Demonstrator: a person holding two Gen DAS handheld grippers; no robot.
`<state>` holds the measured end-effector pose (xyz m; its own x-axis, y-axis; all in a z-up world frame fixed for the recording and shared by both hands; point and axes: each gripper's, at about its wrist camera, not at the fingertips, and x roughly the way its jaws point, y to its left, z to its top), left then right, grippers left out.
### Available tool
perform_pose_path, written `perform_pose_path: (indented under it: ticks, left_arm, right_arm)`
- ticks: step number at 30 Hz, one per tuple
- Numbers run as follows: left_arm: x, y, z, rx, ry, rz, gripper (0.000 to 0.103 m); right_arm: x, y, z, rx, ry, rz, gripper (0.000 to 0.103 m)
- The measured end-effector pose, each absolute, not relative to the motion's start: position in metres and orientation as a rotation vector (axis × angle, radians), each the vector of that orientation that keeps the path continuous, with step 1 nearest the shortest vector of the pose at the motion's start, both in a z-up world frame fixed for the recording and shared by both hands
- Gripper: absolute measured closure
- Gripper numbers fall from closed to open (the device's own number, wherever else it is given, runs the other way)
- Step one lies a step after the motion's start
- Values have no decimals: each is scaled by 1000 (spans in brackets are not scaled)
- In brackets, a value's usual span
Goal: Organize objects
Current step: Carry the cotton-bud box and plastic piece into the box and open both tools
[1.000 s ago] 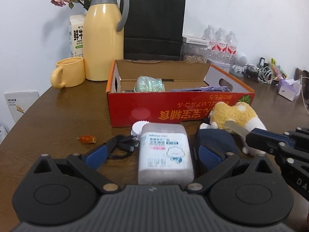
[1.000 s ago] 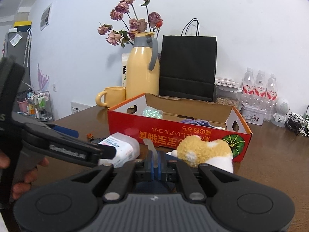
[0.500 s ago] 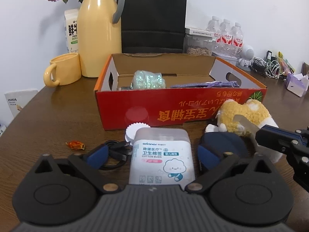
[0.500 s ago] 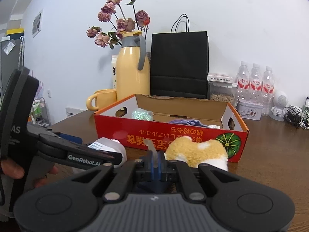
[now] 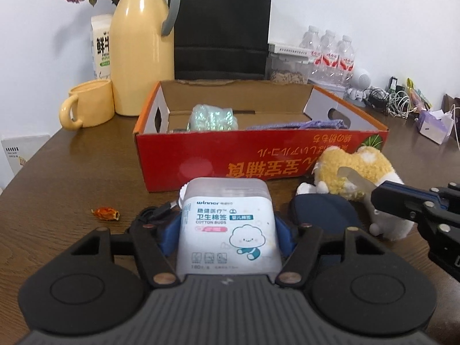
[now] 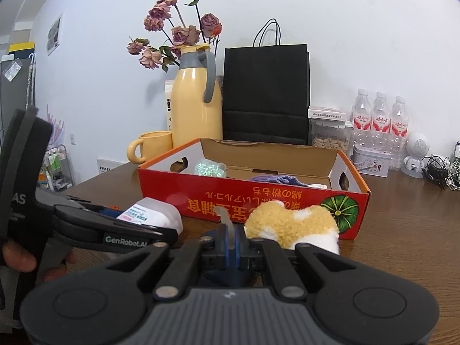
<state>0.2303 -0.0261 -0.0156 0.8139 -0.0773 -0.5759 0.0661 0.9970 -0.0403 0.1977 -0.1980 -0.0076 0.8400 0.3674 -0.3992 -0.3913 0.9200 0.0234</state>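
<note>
- Left gripper [image 5: 227,230]: jaws closing on the cotton-bud box [image 5: 227,230]; blue pads [image 5: 283,234] sit right against both sides of the box, which stands btwn them on the table [image 5: 57,178].
- Right gripper [image 6: 230,243]: shut tight, pinching a thin pale strip [image 6: 225,218] that sticks up from btwn the pads; can't tell what the strip is.
- In the left wrist view the right gripper comes in from the right edge, w/ that strip's tip lying over the plush toy [image 5: 353,172].
- Plush toy: yellow & white, on the table just in front of the red carton [image 5: 258,155], near its right end.
- Red carton: open-topped, orange rim, upside-down print on the near wall; inside are a greenish shiny bundle [image 5: 212,118] at left & a purple cloth [image 5: 299,124] at right.
- Dark blue pouch [image 5: 325,212] lies beside the box on its right, touching or nearly touching the plush.
- Black cable [image 5: 155,214] left of the box; orange candy wrapper [image 5: 105,213] further left, apart.
- Behind the carton: yellow mug [image 5: 87,103], yellow thermos jug [image 5: 138,46], black paper bag [image 5: 221,26], water bottles [image 5: 330,54].
- A hand [image 6: 20,258] grips the left gripper's handle at the right wrist view's left edge.
</note>
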Motion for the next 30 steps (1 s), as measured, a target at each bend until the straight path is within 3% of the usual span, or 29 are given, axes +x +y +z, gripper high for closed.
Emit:
perform_pose_path:
  ticks: [17, 30]
  left_arm:
    - [218, -19, 47, -62, 459, -61, 36]
    - [285, -26, 71, -103, 435, -62, 36]
  right_arm:
    - [195, -197, 28, -87, 325, 372, 100]
    - [260, -189, 56, -114, 300, 349, 100]
